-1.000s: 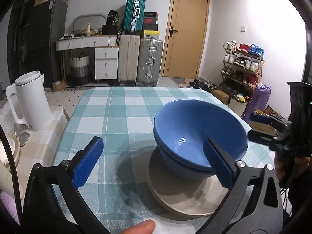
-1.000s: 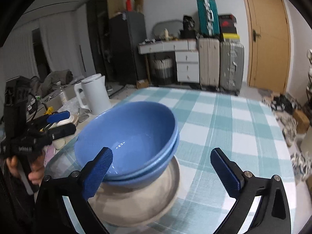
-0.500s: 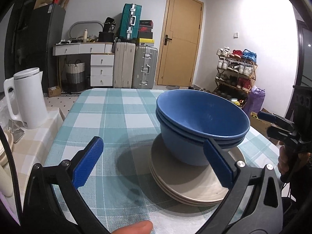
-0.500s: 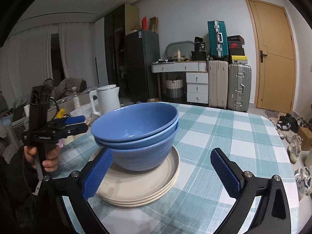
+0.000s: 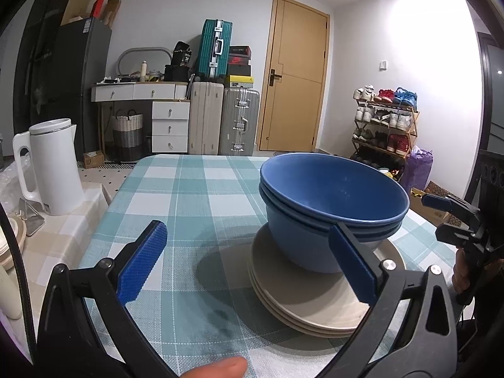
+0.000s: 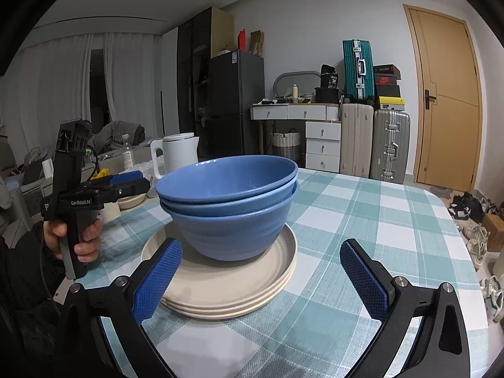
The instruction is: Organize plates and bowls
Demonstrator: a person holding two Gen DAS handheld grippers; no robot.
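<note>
Stacked blue bowls [image 5: 330, 208] sit nested on a stack of beige plates [image 5: 315, 302] on the checked table. They also show in the right wrist view, bowls [image 6: 230, 208] on plates [image 6: 230, 286]. My left gripper [image 5: 249, 264] is open and empty, low over the table's near edge, just in front and left of the stack. My right gripper [image 6: 261, 280] is open and empty, facing the stack from the other side, its left finger close to the plates' rim.
A white kettle [image 5: 47, 167] stands on a side surface left of the table [image 5: 189, 189]. The right gripper appears at the right edge of the left wrist view [image 5: 456, 220]. Suitcases, drawers, a door and a shoe rack are behind.
Both grippers have dropped lower and pulled back from the stack, so the bowls now show from the side. The bowls and plates have stayed in place.
</note>
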